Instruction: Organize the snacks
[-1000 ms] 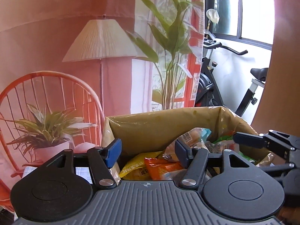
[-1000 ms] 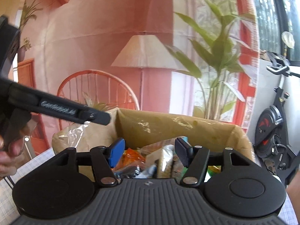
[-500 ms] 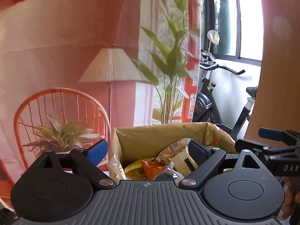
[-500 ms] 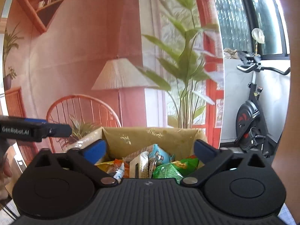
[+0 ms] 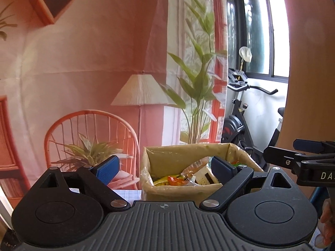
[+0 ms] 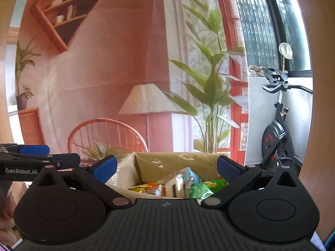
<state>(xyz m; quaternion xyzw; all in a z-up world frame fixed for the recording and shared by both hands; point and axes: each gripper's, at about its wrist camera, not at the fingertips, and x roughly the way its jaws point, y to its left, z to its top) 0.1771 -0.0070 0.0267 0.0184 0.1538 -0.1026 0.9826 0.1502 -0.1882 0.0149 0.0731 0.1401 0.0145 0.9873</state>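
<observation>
Both grippers, left [image 5: 165, 168] and right [image 6: 166, 167], show fingers wide and empty; best lift clear of the box [image 5: 182, 190] at lower centre.

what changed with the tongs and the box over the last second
Both tongs spread wide: the left tongs and right tongs were about half closed a second ago and are now open, with nothing between them. Both pulled back and up from the box, which now looks smaller and lower in each view. Nothing was picked up. The snacks stayed in the box, and the box stayed put.
</observation>
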